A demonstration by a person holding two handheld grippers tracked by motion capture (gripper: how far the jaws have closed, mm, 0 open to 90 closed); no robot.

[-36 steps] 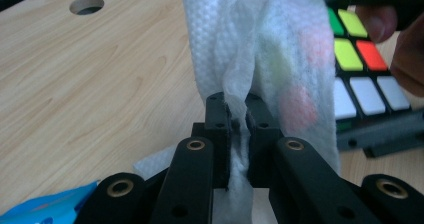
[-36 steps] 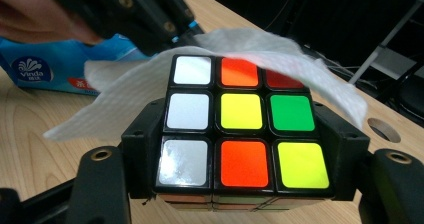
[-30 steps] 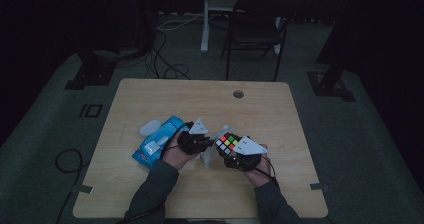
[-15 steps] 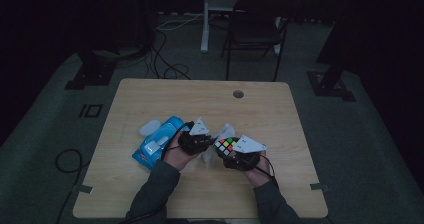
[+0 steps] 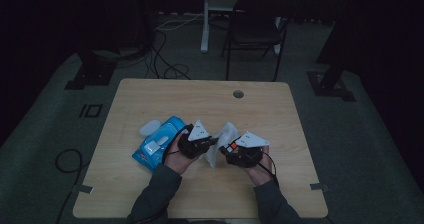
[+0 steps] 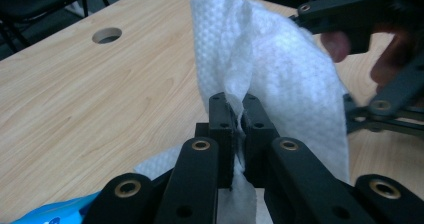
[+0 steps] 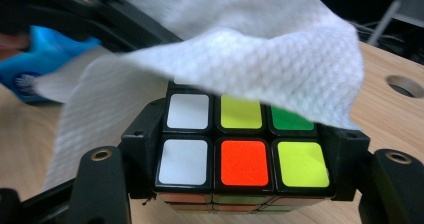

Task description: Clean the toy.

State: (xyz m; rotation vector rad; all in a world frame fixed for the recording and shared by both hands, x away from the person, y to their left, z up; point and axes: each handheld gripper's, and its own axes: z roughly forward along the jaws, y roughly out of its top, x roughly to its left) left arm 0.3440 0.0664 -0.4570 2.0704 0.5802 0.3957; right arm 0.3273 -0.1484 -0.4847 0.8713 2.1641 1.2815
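My left gripper [image 5: 212,143] [image 6: 238,120] is shut on a white textured wipe [image 5: 223,138] [image 6: 272,64], pinched near its lower edge. The sheet drapes over the far rows of a colour cube [image 7: 243,149] [image 5: 231,147]. That cube sits clamped between the jaws of my right gripper [image 5: 229,153] [image 7: 243,160], with white, yellow, green and orange stickers facing the right gripper view. Both grippers hover close together above the table's near middle. In the left gripper view, parts of the right gripper [image 6: 360,14] show behind the sheet.
A blue wipes pack [image 5: 157,146] [image 7: 45,59] lies left of my left hand, with a small white piece [image 5: 149,129] beside it. A cable hole [image 5: 238,94] [image 6: 107,35] sits near the wooden table's far edge [image 5: 200,80]. A chair [image 5: 255,29] stands beyond.
The wipe has come down across the cube, so its coloured face is now mostly hidden from above. Both hands have stayed close together.
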